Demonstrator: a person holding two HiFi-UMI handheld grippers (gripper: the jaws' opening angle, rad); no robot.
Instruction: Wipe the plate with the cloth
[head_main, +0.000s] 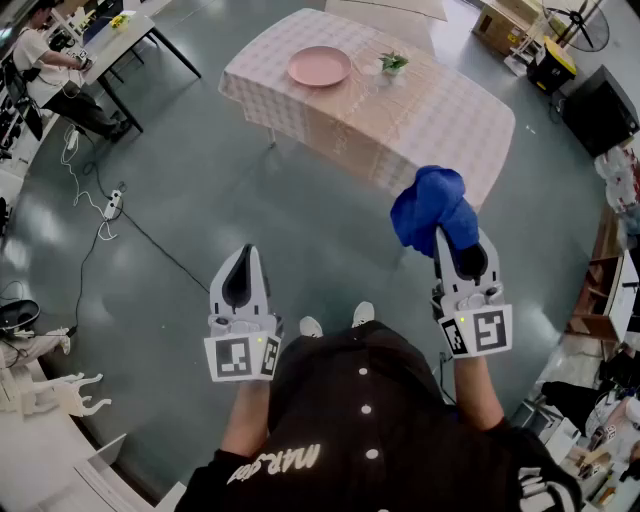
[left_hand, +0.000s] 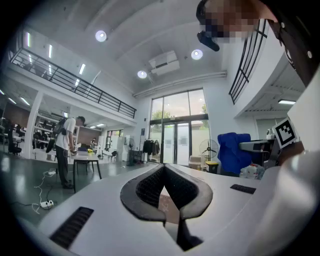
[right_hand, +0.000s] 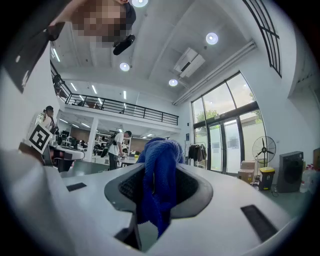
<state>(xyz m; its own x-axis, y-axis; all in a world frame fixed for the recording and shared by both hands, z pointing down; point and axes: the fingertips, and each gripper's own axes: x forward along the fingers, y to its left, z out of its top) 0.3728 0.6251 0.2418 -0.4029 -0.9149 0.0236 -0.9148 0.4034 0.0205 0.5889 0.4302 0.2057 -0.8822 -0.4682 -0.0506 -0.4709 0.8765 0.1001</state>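
A pink plate (head_main: 318, 66) lies on a table (head_main: 450, 120) with a pale checked cover, far ahead of me across the grey floor. My right gripper (head_main: 441, 232) is shut on a blue cloth (head_main: 432, 208), which bunches up above its tips. In the right gripper view the cloth (right_hand: 159, 175) hangs between the jaws of the right gripper (right_hand: 161, 167). My left gripper (head_main: 245, 252) is held level at the left, shut and empty; in its own view the left gripper (left_hand: 163, 167) has nothing between its pads, and the blue cloth (left_hand: 234, 152) shows off to the right.
A small potted plant (head_main: 393, 63) stands beside the plate. A person (head_main: 40, 60) sits at a desk at the far left. A power strip with cables (head_main: 113, 205) lies on the floor. A fan (head_main: 575, 25) and boxes stand at the back right.
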